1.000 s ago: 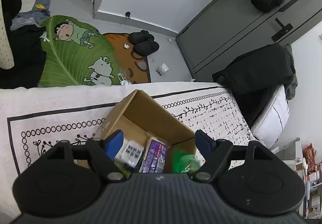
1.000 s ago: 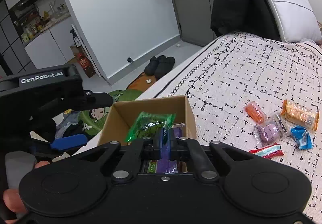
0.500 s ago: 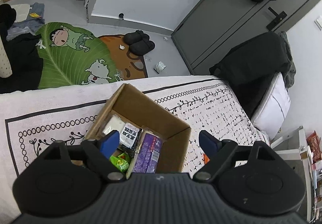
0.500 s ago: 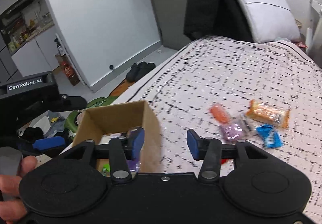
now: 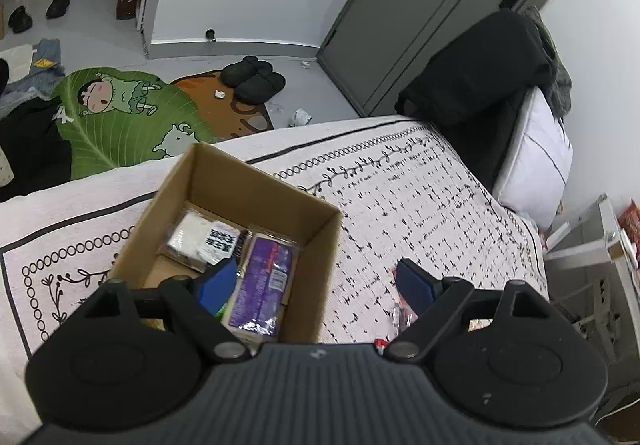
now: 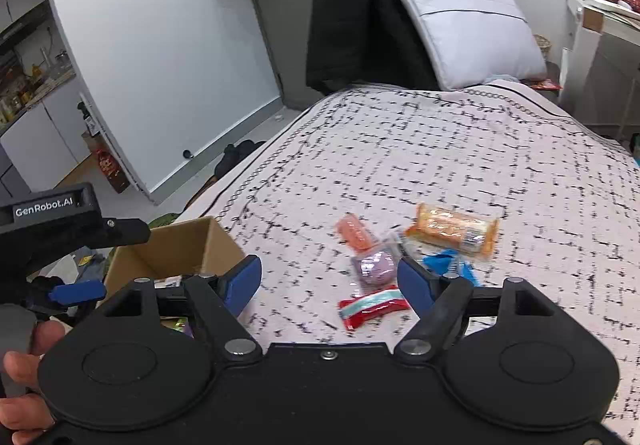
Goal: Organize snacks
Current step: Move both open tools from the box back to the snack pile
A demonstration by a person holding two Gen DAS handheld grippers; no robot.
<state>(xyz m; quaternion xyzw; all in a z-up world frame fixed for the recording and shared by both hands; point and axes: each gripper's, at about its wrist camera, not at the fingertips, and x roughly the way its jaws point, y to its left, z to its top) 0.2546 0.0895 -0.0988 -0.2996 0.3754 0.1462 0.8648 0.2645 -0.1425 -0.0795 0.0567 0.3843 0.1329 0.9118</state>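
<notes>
A cardboard box (image 5: 256,189) stands on the patterned bed cover and holds a purple packet (image 5: 262,287), a white and black packet (image 5: 208,239) and others. My left gripper (image 5: 316,283) is open and empty above the box's right wall. My right gripper (image 6: 330,283) is open and empty to the right of the box (image 6: 180,249), above loose snacks on the cover: a red packet (image 6: 374,307), a purple one (image 6: 374,267), a pink one (image 6: 354,233), an orange one (image 6: 454,229) and a blue one (image 6: 452,263).
The bed cover (image 6: 440,149) stretches back to a grey pillow (image 6: 468,29) and a black garment (image 6: 352,17). A white shelf (image 6: 600,45) stands at the right. Black slippers (image 5: 254,79) and a green cartoon mat (image 5: 120,113) lie on the floor beyond the bed edge.
My right gripper opened and let the green packet go into the box, then swung right over the loose snacks. My left gripper shifted right, over the box's right wall.
</notes>
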